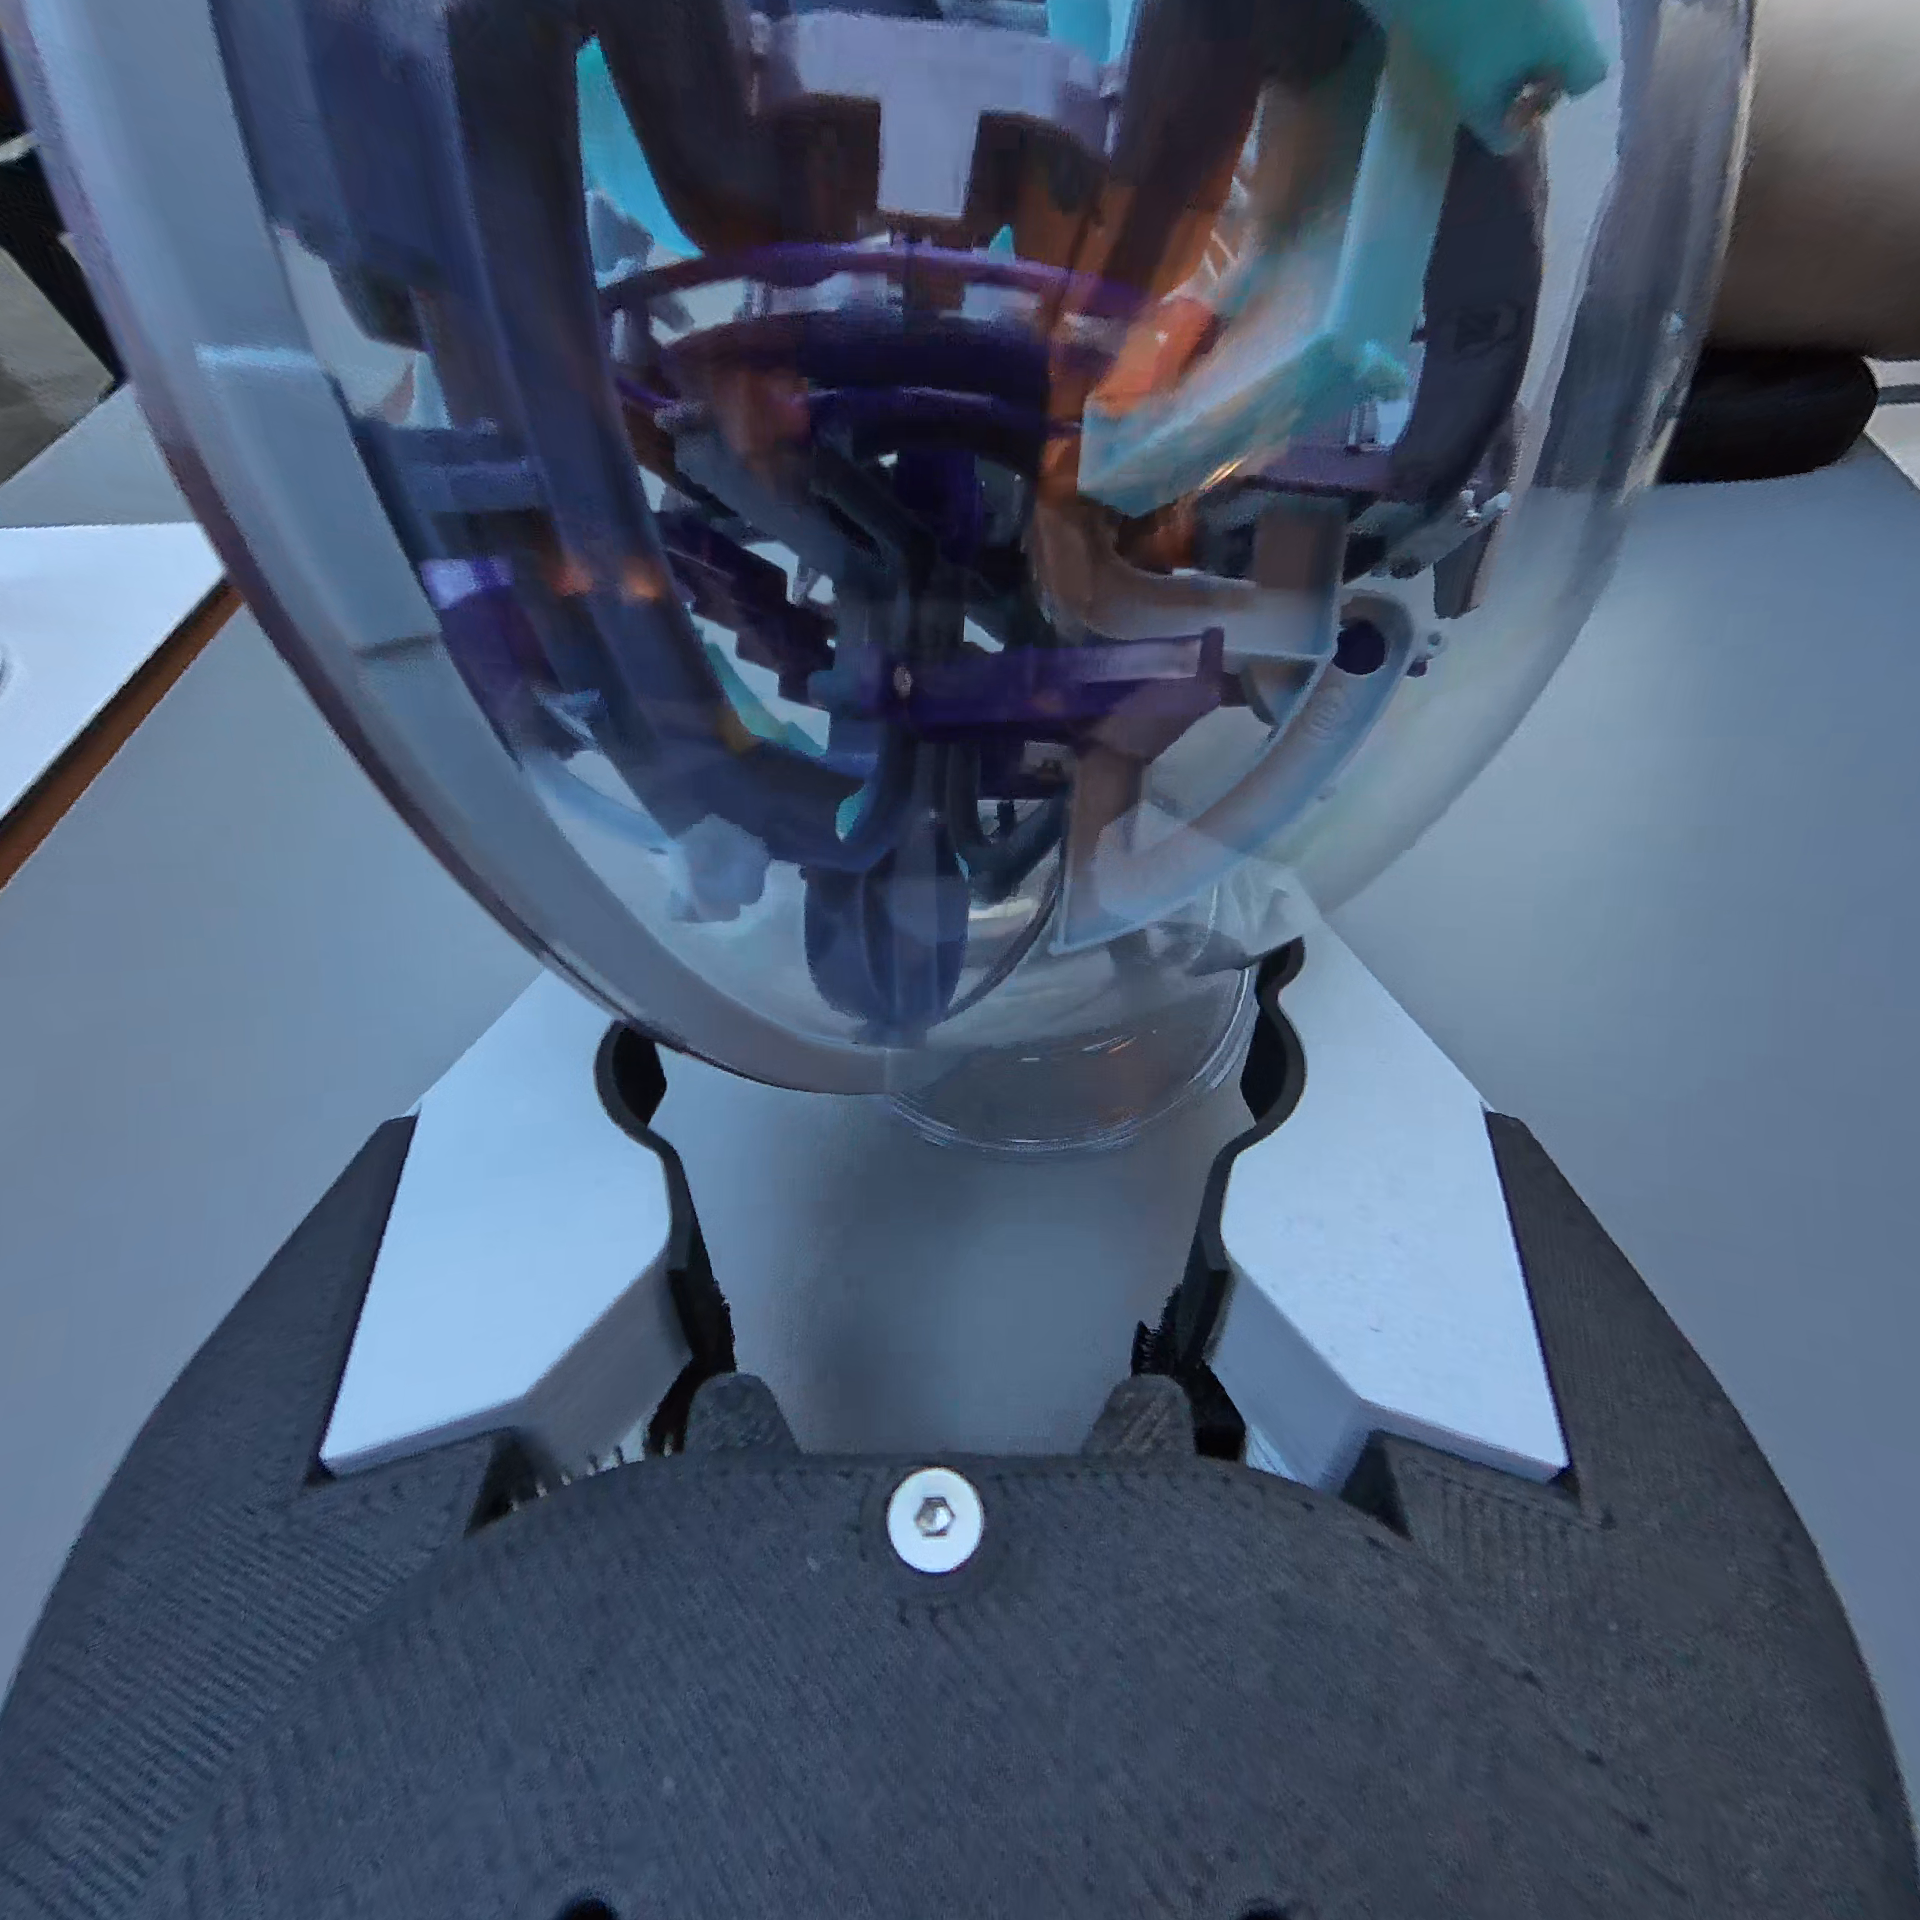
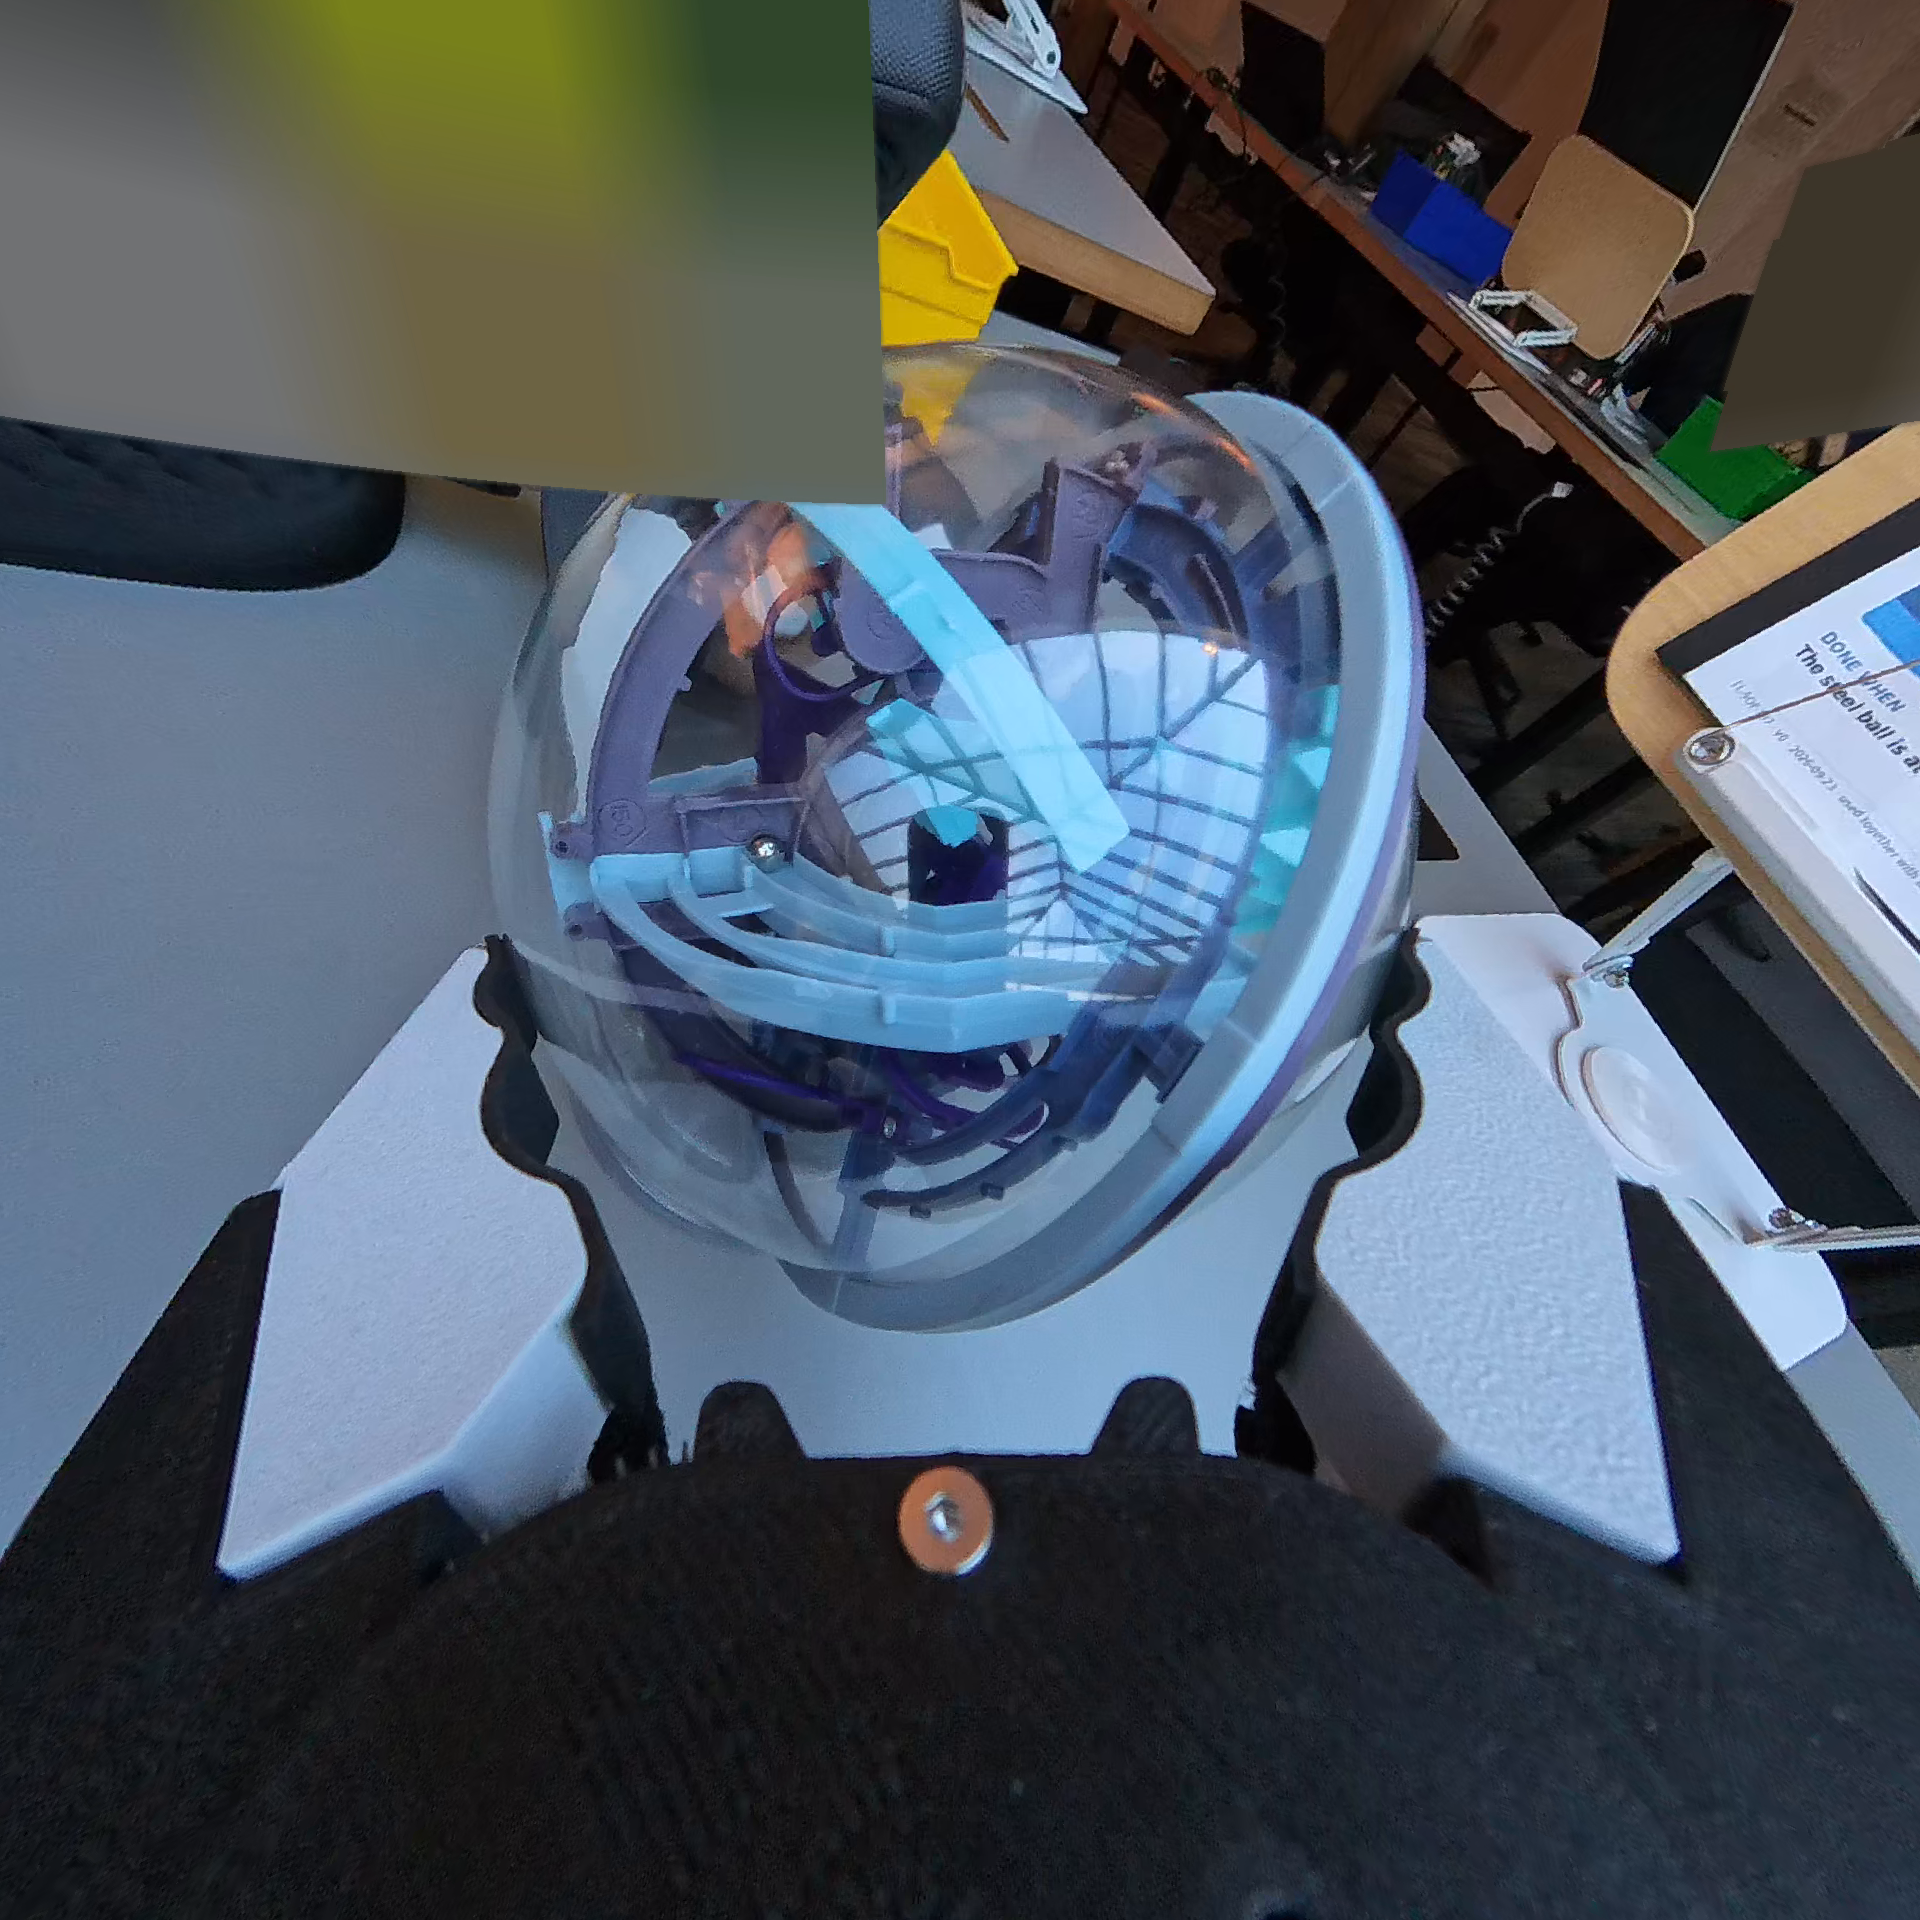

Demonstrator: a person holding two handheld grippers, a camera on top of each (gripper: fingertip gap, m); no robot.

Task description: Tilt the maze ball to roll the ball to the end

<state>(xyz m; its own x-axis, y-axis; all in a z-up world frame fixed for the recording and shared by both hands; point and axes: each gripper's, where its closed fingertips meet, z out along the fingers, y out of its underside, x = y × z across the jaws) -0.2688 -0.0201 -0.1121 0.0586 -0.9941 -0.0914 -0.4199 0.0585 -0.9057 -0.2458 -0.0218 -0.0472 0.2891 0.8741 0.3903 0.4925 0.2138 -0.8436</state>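
The maze ball [image 2: 956,883] is a clear sphere with a grey equator ring and purple, pale blue and teal tracks inside. My right gripper [image 2: 951,966] is shut on it, jaws wide apart with a finger pressed on each side, and holds it tilted. A small steel ball [image 2: 767,849] rests on a pale track at the sphere's left. In the left wrist view the maze ball [image 1: 883,571] is blurred, very close, and overhangs my left gripper [image 1: 951,1018]. The left jaws stand apart around its lower end and a clear cup [image 1: 1039,1101]; I see no firm grip.
Grey-white table [image 1: 208,987]. A tilted board with a printed sheet [image 2: 1818,790] and a white plate [image 2: 1621,1101] lie to the right. A yellow bin [image 2: 935,260] and cluttered desks are behind. A black cushion [image 2: 156,499] is at the left. A sleeve [image 1: 1829,208] shows at the upper right.
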